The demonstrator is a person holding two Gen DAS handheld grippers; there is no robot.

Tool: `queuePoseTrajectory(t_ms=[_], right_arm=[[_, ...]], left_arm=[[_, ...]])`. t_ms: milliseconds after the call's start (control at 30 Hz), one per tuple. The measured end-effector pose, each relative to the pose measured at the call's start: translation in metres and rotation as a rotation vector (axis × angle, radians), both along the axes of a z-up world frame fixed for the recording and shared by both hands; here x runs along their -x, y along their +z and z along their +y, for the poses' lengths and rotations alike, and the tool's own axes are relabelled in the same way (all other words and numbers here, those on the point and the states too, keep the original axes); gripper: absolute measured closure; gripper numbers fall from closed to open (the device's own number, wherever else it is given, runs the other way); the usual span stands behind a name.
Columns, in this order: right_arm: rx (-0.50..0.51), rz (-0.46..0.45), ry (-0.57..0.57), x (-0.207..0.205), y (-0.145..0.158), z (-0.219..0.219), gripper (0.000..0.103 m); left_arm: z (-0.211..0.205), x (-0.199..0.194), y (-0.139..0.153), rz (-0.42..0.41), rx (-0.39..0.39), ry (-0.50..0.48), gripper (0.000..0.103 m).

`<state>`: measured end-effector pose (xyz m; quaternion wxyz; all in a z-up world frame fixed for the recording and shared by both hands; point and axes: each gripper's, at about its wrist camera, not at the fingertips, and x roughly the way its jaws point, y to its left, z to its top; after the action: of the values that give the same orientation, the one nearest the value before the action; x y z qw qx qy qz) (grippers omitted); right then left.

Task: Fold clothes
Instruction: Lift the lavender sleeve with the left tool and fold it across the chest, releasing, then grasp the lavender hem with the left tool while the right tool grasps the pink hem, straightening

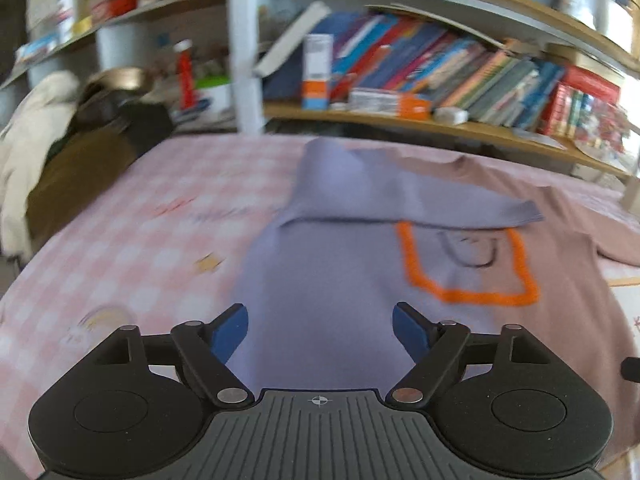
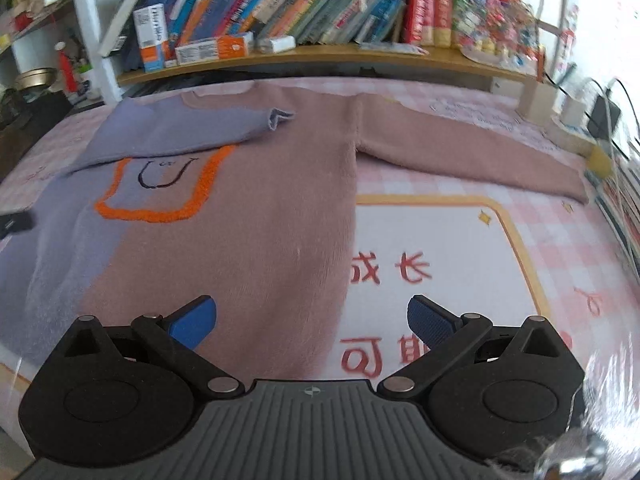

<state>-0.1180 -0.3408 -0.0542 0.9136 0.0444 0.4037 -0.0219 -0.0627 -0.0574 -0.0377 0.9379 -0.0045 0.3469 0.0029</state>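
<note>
Both hand-held grippers, left and right, stood wide open and empty above the soft, limp sweater, whose outstretched pink sleeve offered a cuff-end hold.

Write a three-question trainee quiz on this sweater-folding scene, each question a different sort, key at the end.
1. True or false: the purple sleeve is folded across the chest of the sweater.
2. Multiple choice: the pink sleeve is A) folded in, B) stretched flat on the bedsheet, C) held in a tool.
3. Fill in: the outline stitched on the chest is coloured ____.

Key: 1 true; 2 B; 3 orange. Both the left tool and the right tool are open and hold nothing.
</note>
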Motion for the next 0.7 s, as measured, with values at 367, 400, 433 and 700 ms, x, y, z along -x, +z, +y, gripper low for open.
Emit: queuePoseTrajectory(t_ms=[367,400,433,700], right_arm=[[-0.015,0.038,-0.144,0.032,0.000,0.024,0.003],[-0.018,0.040,-0.157,0.034,0.000,0.025,0.003],[-0.023,0.042,-0.170,0.035,0.000,0.024,0.005],[-0.038,0.074,-0.191,0.033,-0.004,0.023,0.041]], left_arm=[[0.054,0.021,-0.012,0.074,0.098,0.038,0.020],[0.056,0.020,-0.013,0.076,0.107,0.042,0.020],[0.058,0.020,-0.014,0.077,0.117,0.047,0.021],[0.063,0.010,-0.025,0.113,0.168,0.053,0.037]])
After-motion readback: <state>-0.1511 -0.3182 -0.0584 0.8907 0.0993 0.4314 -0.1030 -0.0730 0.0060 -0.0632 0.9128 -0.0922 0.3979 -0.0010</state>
